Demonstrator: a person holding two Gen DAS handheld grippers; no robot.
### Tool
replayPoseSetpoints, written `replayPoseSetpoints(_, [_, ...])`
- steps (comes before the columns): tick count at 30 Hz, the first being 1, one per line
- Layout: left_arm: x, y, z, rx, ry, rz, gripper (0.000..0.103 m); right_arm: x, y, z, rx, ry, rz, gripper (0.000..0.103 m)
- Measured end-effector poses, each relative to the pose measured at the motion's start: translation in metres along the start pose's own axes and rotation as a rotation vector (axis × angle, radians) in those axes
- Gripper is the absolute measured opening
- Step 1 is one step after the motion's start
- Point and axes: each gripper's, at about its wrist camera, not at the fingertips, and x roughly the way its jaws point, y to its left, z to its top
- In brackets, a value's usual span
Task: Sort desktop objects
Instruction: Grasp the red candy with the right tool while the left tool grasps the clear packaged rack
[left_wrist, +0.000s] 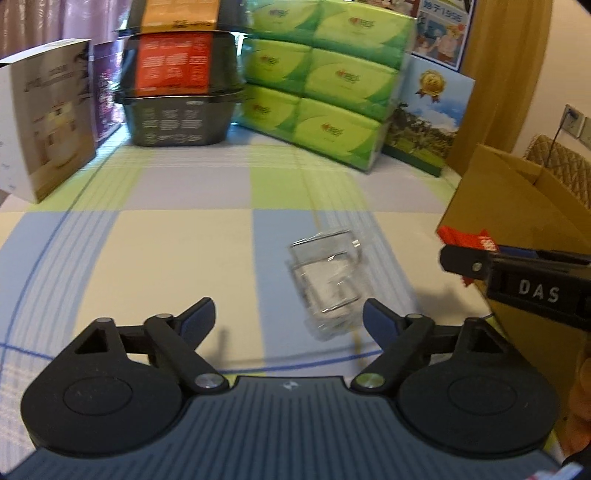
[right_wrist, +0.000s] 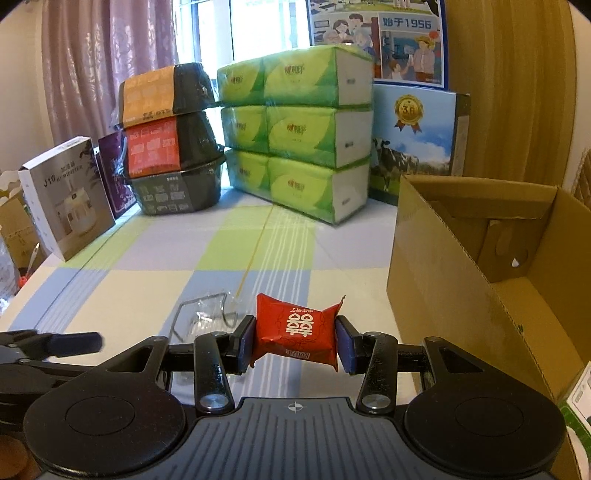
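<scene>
Red snack packet (right_wrist: 297, 332), light and crinkly, is pinched across its middle by the right tool (right_wrist: 295, 341) above the worktop's (right_wrist: 129, 295) near edge, beside the cardboard box (right_wrist: 443, 288); the left tool (left_wrist: 288, 317) gapes empty.

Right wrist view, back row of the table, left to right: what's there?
White humidifier box → purple packet → stacked black bowl containers → green tissue packs → blue cow-picture box → open brown cardboard box.

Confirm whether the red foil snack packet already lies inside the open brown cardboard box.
No: the red foil snack packet is clamped between the right gripper fingers, above the table beside the open brown cardboard box.
</scene>
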Motion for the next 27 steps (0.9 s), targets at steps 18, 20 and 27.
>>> replayPoseSetpoints(18, [0.041, -0.024, 0.004, 0.009, 0.027, -0.018, 0.036, 0.006, -0.006, 0.003, -0.009, -0.002, -0.015, 0.042])
replayPoseSetpoints(20, [0.040, -0.025, 0.004, 0.015, 0.030, -0.007, 0.033, 0.007, -0.005, 0.001, -0.014, 0.002, -0.016, 0.042])
replayPoseSetpoints(27, [0.023, -0.010, -0.003, 0.018, 0.067, 0.011, 0.029, 0.008, 0.003, -0.004, -0.036, 0.023, 0.003, 0.042])
